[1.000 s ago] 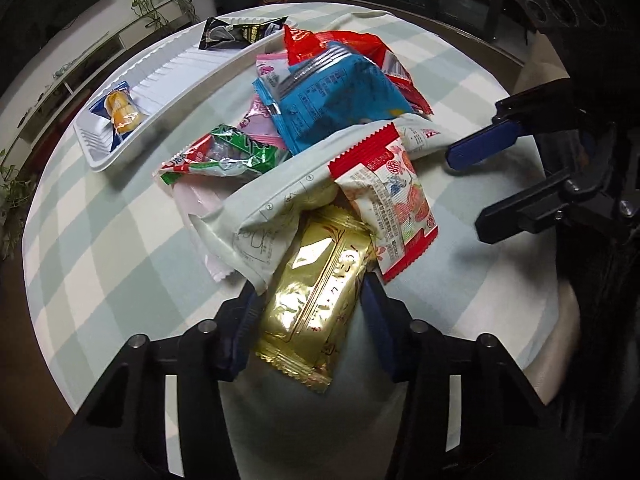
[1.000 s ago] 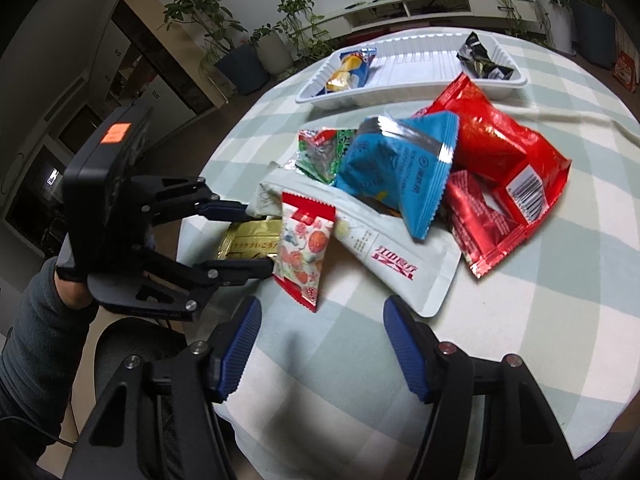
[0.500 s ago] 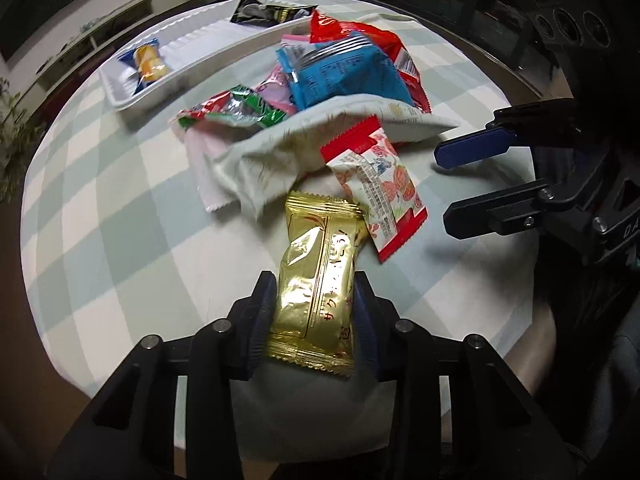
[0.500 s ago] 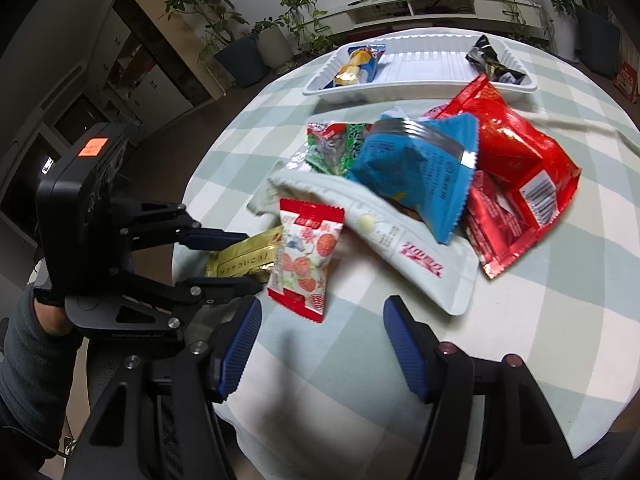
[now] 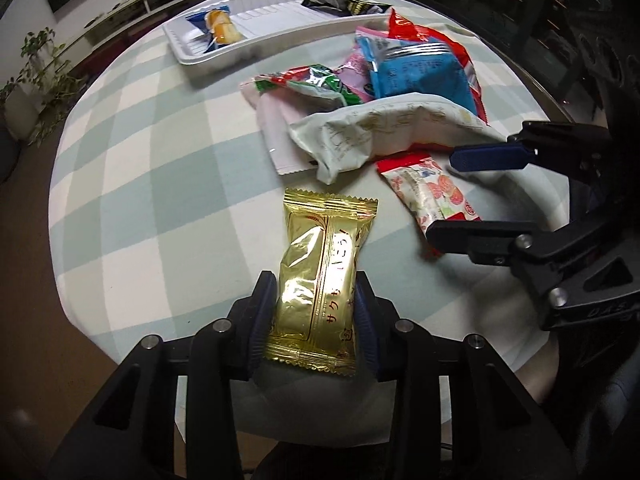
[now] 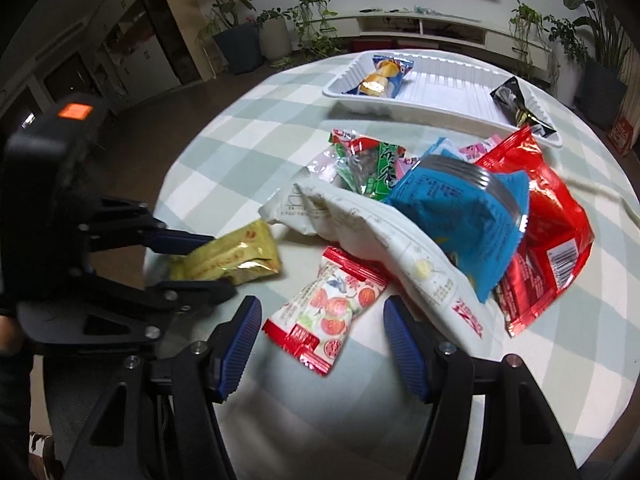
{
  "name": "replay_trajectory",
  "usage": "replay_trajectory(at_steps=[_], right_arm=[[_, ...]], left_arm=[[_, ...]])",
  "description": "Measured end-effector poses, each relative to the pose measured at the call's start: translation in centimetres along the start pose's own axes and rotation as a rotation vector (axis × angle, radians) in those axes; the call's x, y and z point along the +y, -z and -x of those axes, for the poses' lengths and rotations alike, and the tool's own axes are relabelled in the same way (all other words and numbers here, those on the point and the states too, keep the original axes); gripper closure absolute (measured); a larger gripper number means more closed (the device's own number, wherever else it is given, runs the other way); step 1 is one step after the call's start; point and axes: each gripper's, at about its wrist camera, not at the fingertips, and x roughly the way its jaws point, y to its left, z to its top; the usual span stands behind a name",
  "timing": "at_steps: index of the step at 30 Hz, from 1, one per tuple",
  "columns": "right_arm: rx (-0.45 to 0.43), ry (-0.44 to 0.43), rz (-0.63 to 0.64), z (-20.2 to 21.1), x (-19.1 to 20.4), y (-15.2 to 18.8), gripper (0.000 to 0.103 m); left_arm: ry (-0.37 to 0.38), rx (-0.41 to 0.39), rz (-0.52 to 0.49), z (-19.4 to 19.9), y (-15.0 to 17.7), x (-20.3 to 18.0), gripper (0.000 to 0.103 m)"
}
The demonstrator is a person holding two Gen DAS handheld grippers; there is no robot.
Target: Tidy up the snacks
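My left gripper (image 5: 316, 296) is shut on a gold foil snack packet (image 5: 324, 248), pads pressing its long sides near the lower end. It sits apart from the snack pile, near the table's front edge. In the right wrist view the same packet (image 6: 236, 260) sticks out of the left gripper (image 6: 218, 264). My right gripper (image 6: 320, 320) is open, with a red-and-white strawberry packet (image 6: 324, 312) lying between its blue pads (image 6: 240, 340), untouched. The white tray (image 5: 280, 28) at the far side holds an orange snack in a blue wrapper (image 5: 216, 28) and a black packet (image 5: 344, 4).
A pile lies mid-table on the checked cloth (image 5: 160, 184): a long white pouch (image 6: 380, 232), a blue bag (image 6: 460, 216), a red bag (image 6: 552, 216), a green packet (image 6: 372, 164). Potted plants and a low shelf stand beyond the round table.
The left gripper closed on the gold packet and drew it out from under the pile toward the near edge. The right gripper moved over the strawberry packet, still open.
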Motion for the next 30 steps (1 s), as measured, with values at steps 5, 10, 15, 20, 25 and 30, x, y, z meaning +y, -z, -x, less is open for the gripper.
replay_trajectory(at_steps=[5,10,15,20,25,30], right_arm=[[0.017,0.055,0.026,-1.2,0.8,-0.3,0.036],[0.022,0.123,0.081,-1.9,1.5,-0.4,0.039],[0.025,0.141,0.091,-1.5,0.9,-0.2,0.058],[0.032,0.119,0.086,-0.9,0.1,0.1,0.064],[0.014,0.079,0.060,-0.1,-0.3,0.6,0.065],[-0.008,0.044,0.045,1.0,-0.6,1.0,0.065]], left_arm=[[-0.019,-0.004,0.022,0.0,0.1,0.4,0.067],[-0.026,-0.004,0.034,0.0,0.0,0.6,0.067],[-0.038,0.000,0.031,-0.1,-0.1,0.4,0.067],[-0.026,0.001,0.041,-0.1,-0.1,0.2,0.071],[-0.024,-0.005,0.056,0.0,-0.1,0.3,0.072],[-0.023,-0.008,0.058,0.1,-0.1,0.2,0.073]])
